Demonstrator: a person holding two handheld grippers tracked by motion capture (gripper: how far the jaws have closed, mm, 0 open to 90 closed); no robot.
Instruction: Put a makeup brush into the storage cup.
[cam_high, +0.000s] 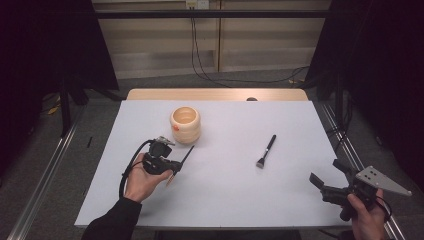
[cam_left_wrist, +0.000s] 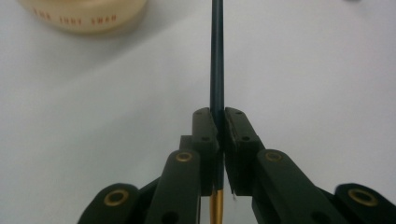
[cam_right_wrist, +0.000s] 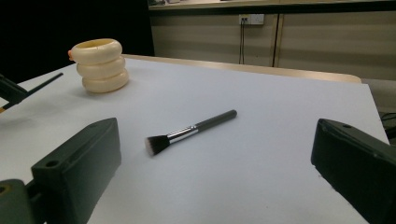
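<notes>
The high view looked forward and down over the whole white table (cam_high: 220, 200). The left gripper view sat close above it, facing the cream ridged pot (cam_left_wrist: 84, 16). The right gripper view looked low across, sharing that pot and the makeup brush (cam_right_wrist: 189, 132).

We see a white table (cam_high: 225, 200), wooden strip (cam_high: 215, 94) along its far edge; black cables (cam_high: 200, 55) hang down the back wall (cam_high: 160, 50).
</notes>
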